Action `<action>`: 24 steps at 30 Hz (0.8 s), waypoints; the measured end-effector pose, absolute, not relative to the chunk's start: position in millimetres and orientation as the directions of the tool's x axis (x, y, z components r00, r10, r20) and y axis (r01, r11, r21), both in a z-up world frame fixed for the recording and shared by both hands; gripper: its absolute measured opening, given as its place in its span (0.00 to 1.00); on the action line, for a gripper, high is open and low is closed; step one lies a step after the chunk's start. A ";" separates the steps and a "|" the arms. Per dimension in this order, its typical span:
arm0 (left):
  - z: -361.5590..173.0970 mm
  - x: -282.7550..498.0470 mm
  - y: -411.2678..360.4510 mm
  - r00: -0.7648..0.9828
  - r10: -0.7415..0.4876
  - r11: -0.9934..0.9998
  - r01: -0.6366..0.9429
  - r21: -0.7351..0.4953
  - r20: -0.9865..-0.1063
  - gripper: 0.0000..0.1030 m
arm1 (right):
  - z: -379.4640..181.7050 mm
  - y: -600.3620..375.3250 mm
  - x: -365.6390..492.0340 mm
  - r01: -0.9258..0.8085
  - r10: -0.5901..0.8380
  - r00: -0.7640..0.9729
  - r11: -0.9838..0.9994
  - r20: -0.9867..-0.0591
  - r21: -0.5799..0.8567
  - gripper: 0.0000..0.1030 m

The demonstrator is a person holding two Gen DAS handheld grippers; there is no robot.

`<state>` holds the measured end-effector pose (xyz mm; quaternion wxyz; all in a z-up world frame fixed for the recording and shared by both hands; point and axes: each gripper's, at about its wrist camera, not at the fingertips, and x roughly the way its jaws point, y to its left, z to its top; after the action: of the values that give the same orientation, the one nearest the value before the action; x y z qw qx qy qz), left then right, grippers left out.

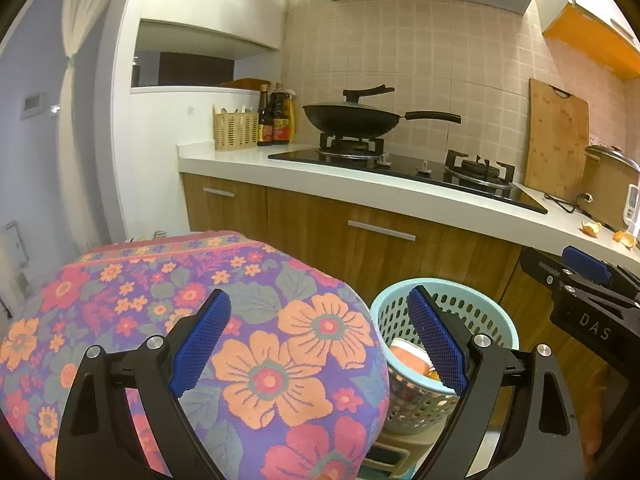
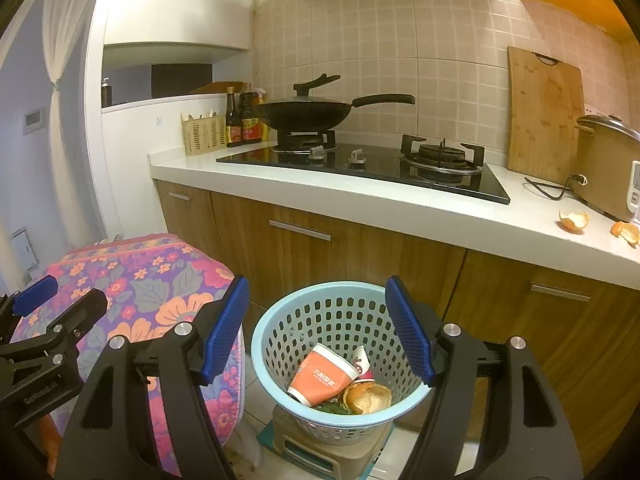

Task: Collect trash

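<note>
The left hand-held gripper (image 1: 318,340) hangs low over the flower-patterned cover (image 1: 180,308), its blue pads wide apart and holding nothing, pointing toward the stove side of the kitchen. Just right of that cover the pale blue basket (image 2: 340,344) stands on the floor below the desk's front edge, already carrying an orange paper cup (image 2: 324,374), a peel (image 2: 368,396) and some greens. The right hand-held gripper (image 2: 316,332) sits directly above the basket, jaws likewise spread and empty, its axis aimed at the cabinet fronts.

What remains lies up and to the right: two orange peels, one (image 2: 574,220) near the front edge of the desk (image 2: 360,200) and another (image 2: 626,232) further toward its right end, beside the rice cooker (image 2: 604,168). The right arm looks clearly nearer, so I judge it should rise and swing rightward; neither piece shows an obvious long axis.
</note>
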<state>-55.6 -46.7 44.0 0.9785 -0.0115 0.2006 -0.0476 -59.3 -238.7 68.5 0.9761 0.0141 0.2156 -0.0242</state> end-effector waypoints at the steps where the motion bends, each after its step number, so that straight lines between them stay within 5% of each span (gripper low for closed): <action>1: 44.1 -55.6 -46.5 0.915 -0.098 0.995 0.089 -0.042 -0.391 0.85 | 68.3 -238.9 -59.3 0.053 -0.041 0.906 0.998 -0.422 0.018 0.65; 24: 43.5 -55.5 -48.3 0.915 -0.101 0.995 0.094 -0.037 -0.389 0.85 | 68.5 -240.0 -59.2 0.052 -0.041 0.905 0.999 -0.423 0.014 0.65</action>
<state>-55.5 -48.3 43.5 0.9786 -0.0089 0.1994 -0.0498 -59.2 -240.0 68.5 0.9760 0.0123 0.2163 -0.0239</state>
